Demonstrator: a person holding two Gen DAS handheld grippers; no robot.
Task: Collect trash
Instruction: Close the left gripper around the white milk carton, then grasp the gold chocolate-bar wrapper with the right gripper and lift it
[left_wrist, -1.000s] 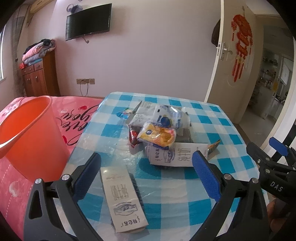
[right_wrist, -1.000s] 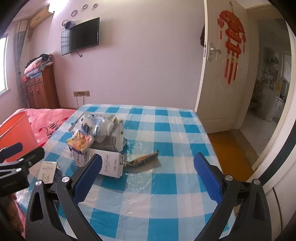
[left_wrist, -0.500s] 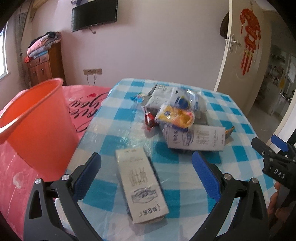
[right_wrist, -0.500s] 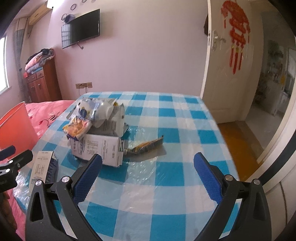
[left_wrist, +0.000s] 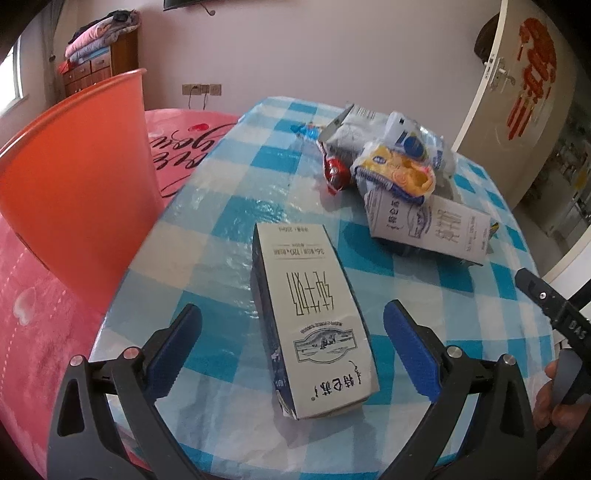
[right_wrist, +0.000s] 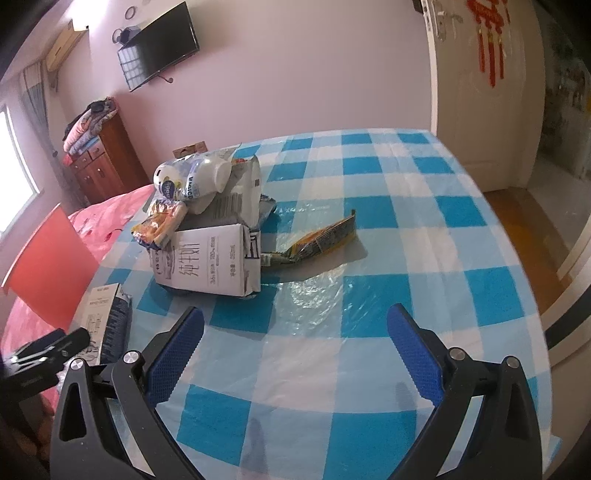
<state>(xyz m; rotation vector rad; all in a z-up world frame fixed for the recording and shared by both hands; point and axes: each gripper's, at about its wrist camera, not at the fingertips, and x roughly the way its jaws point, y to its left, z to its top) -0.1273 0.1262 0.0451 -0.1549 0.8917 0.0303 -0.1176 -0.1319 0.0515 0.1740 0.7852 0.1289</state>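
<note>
Two milk cartons (left_wrist: 314, 317) (left_wrist: 430, 225), one orange bucket (left_wrist: 74, 177).

A home bedroom, seemingly: pink bedspread (left_wrist: 177, 147), wall-mounted TV (right_wrist: 159, 46), wooden dresser (right_wrist: 107, 162) stacked with folded blankets (right_wrist: 86, 125)

Matt paper carton (left_wrist: 314, 317), glossy plastic tablecloth (left_wrist: 229, 206)

I see a pale lilac wall (right_wrist: 314, 74) across the top of both views, with a black TV (right_wrist: 159, 46) mounted upper left and an air conditioner (right_wrist: 62, 48) in the far upper-left corner. Wooden dresser (right_wrist: 107, 162) at left, folded blankets (right_wrist: 86, 123) stacked on top. Bright window (right_wrist: 14, 158) at the left edge. White door (right_wrist: 480, 92) upper right carries a red hanging ornament (right_wrist: 489, 37). Orange-brown floor (right_wrist: 524, 218) at right. Wall socket (left_wrist: 201, 88) upper middle of the left view.
</note>
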